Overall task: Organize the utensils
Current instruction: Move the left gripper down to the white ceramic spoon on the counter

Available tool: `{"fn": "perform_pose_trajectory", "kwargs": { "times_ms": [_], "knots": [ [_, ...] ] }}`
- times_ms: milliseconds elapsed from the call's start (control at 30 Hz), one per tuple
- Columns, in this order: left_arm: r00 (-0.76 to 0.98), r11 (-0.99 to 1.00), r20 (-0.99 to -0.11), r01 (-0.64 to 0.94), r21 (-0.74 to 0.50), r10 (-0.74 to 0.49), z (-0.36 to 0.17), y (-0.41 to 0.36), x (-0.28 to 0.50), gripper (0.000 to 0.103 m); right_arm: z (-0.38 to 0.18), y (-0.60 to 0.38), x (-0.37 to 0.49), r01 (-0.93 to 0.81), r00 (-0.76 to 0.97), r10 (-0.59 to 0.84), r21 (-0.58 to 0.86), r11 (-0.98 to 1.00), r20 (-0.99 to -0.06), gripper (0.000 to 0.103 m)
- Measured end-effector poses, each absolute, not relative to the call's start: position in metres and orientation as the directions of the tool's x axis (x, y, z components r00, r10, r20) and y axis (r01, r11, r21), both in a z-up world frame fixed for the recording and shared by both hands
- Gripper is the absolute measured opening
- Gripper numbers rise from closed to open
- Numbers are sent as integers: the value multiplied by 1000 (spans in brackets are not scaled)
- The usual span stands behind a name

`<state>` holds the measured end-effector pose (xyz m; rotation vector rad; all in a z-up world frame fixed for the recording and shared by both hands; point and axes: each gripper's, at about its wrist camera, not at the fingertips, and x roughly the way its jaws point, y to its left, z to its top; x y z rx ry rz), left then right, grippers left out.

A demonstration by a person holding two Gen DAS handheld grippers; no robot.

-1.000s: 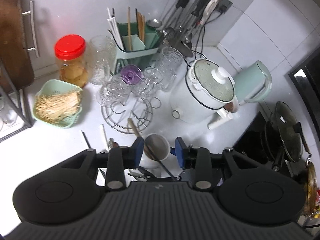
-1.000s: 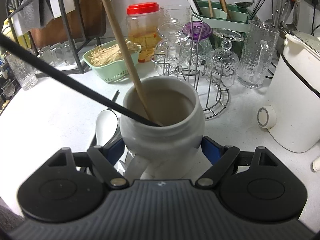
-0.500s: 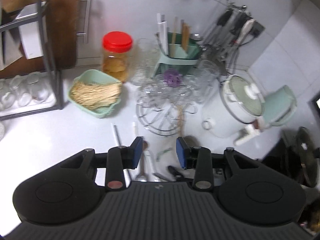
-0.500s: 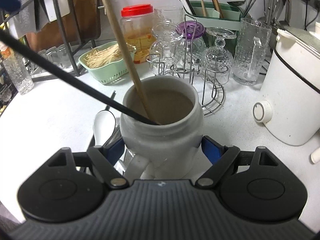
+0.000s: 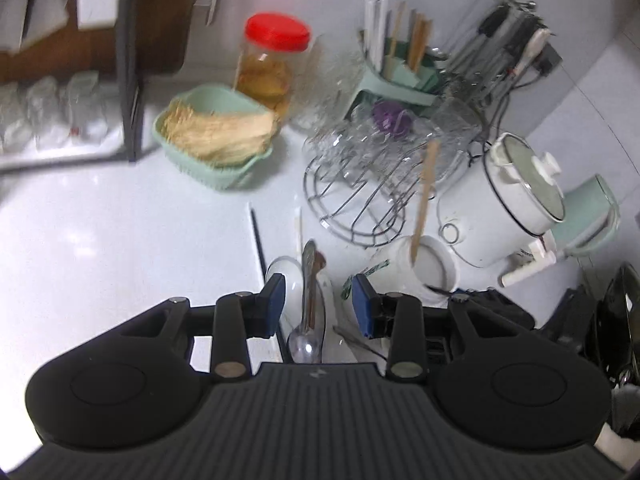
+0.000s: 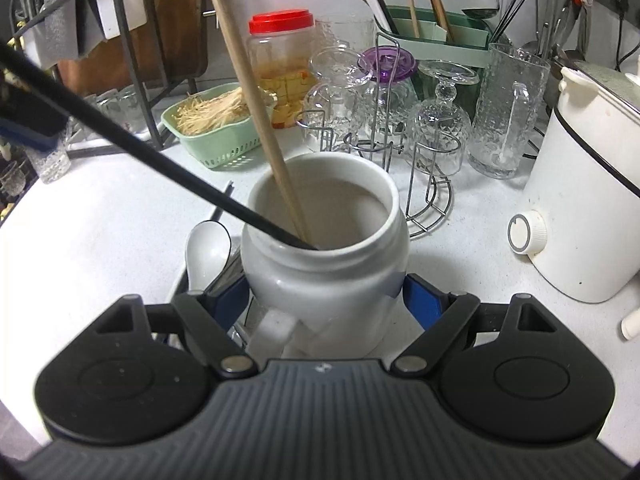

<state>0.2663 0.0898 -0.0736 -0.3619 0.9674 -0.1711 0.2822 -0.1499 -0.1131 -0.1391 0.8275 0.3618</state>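
My right gripper (image 6: 326,300) is shut on a white ceramic jar (image 6: 324,280) standing on the white counter (image 6: 100,240). A wooden handle (image 6: 256,108) and a thin black handle (image 6: 140,148) lean out of the jar. Left of the jar lie loose utensils, among them a white ceramic spoon (image 6: 206,248). In the left wrist view the jar (image 5: 434,270) sits to the right. My left gripper (image 5: 319,304) hangs open low over a metal spoon (image 5: 308,320) and a white spoon (image 5: 286,276), without touching them. A black chopstick (image 5: 257,236) lies just beyond.
A green basket (image 5: 212,176) of pale strands, a red-lidded food jar (image 5: 272,68) and a wire rack of glasses (image 5: 360,184) stand behind. A white cooker (image 5: 516,200) and green kettle (image 5: 588,212) are on the right, a black metal shelf (image 5: 128,80) on the left.
My left gripper has dropped and swung left, from above the jar to low over the loose spoons beside it. The right gripper and jar have stayed put.
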Motion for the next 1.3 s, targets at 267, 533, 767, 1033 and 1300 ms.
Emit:
{"fn": "perform_pose_trajectory", "kwargs": {
  "times_ms": [267, 533, 767, 1033, 1300],
  "knots": [
    [538, 923, -791, -59, -379, -290, -118, 93, 271, 45, -114, -150, 281, -353, 626, 261, 32, 935, -735, 86],
    [562, 916, -763, -23, -401, -320, -162, 91, 294, 46, -115, -150, 278, -352, 640, 260, 25, 936, -723, 86],
    [556, 941, -784, -11, -337, -274, -188, 78, 322, 59, -119, -152, 271, -342, 673, 262, 23, 940, -692, 86],
    [577, 966, -781, 61, -251, -239, -197, 57, 336, 56, -120, -151, 267, -324, 693, 258, 29, 946, -674, 86],
    [551, 975, -806, 73, -211, -216, -209, 51, 347, 51, -120, -151, 268, -317, 703, 257, 32, 948, -664, 86]
  ]
}}
